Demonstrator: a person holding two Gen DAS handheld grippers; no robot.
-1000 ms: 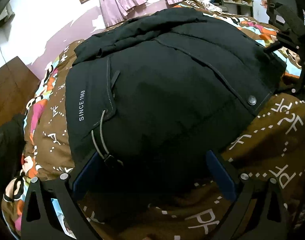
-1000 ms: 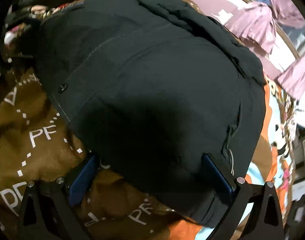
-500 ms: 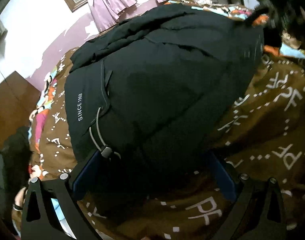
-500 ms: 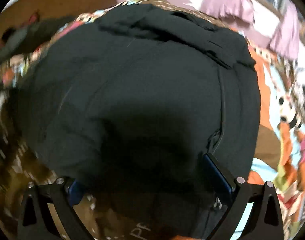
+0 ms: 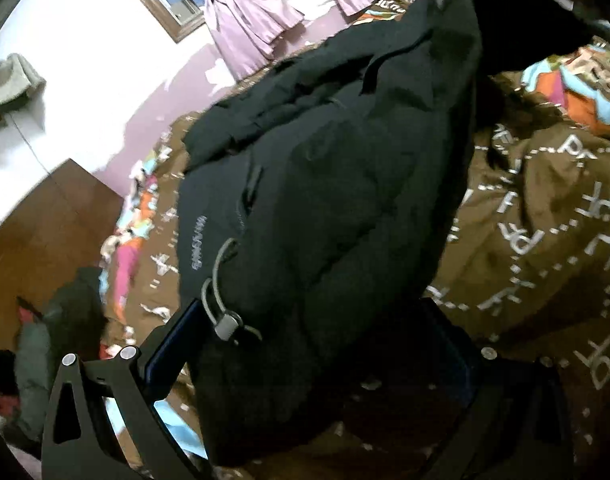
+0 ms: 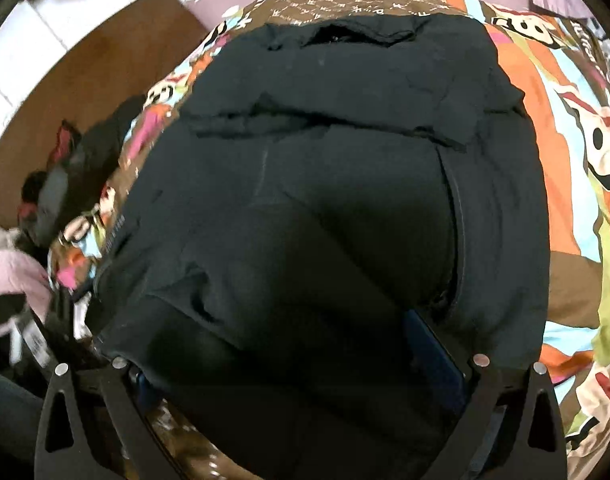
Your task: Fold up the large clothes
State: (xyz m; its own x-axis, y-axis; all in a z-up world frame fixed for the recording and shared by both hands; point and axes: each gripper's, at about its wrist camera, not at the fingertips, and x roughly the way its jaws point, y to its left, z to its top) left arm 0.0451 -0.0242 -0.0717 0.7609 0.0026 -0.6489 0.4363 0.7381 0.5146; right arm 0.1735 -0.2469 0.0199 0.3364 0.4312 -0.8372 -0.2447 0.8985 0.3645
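Jaws wide, both grippers, black jacket (image 5: 325,200) hem between (grip unclear); patterned bedspread (image 5: 545,240) beneath.

The black jacket (image 6: 325,208) hides the right jaws' left pad.

You've swung the jacket's (image 5: 329,184) right side over toward the left (hem raised), uncovering more brown bedspread (image 5: 545,240).

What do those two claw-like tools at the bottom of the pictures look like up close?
Both look alike. The left gripper and the right gripper each have two flat black fingers with triangular cut-outs and round silver bolt heads. The inner faces carry dark blue pads. No cables, markings or sleeves are visible.
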